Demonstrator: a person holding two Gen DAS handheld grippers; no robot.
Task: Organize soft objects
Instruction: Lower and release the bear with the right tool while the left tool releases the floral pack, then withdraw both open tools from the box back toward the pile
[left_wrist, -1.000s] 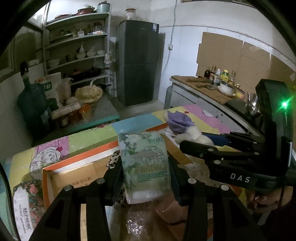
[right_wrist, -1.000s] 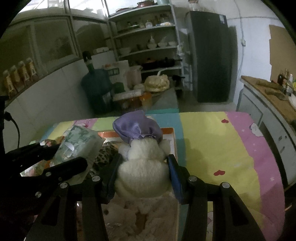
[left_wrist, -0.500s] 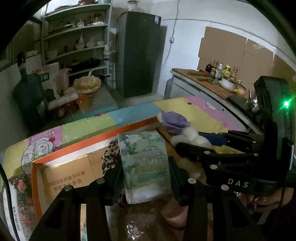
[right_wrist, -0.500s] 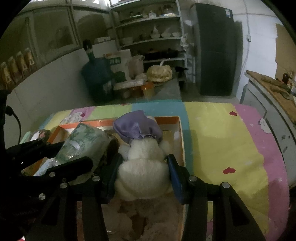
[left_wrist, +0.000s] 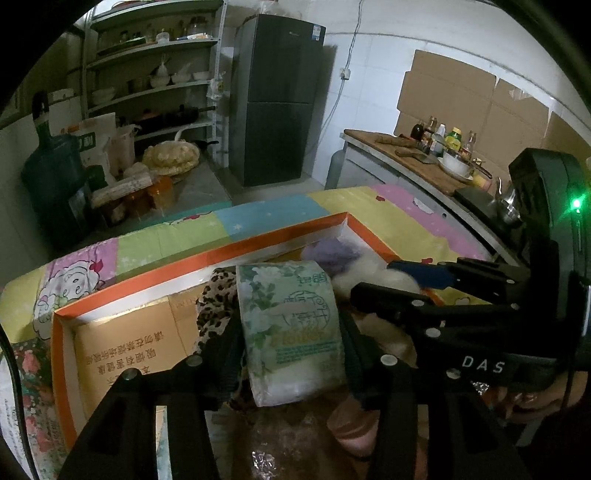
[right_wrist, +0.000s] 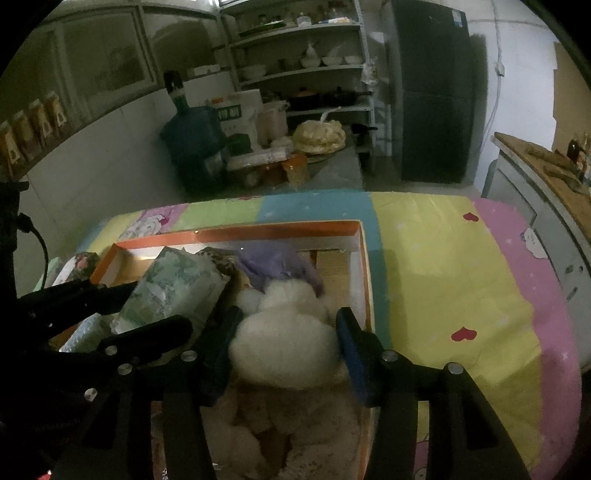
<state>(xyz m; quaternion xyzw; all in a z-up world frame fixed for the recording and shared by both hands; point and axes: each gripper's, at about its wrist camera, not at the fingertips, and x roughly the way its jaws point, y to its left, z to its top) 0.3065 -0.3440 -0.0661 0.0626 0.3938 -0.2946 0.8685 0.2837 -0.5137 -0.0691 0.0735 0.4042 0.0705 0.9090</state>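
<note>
My left gripper (left_wrist: 291, 332) is shut on a green floral tissue pack (left_wrist: 290, 332) and holds it over the orange-rimmed cardboard box (left_wrist: 155, 280). The pack also shows in the right wrist view (right_wrist: 173, 291). My right gripper (right_wrist: 284, 332) is shut on a white plush toy (right_wrist: 284, 332) with a purple cap (right_wrist: 273, 264), low inside the box (right_wrist: 258, 229). The toy also shows in the left wrist view (left_wrist: 373, 273), under the right gripper (left_wrist: 406, 284). A leopard-print cloth (left_wrist: 216, 302) lies in the box beside the pack.
The box sits on a table with a colourful patchwork cloth (right_wrist: 443, 266). A fluffy cream item (right_wrist: 295, 424) lies below the right gripper. A flower-print packet (left_wrist: 26, 369) lies left of the box. Shelves, a water jug (right_wrist: 192, 144) and a fridge (left_wrist: 277, 96) stand beyond.
Both grippers have moved forward and down over the box, carrying the tissue pack and the plush toy. The plush toy now sits lower inside the box.
</note>
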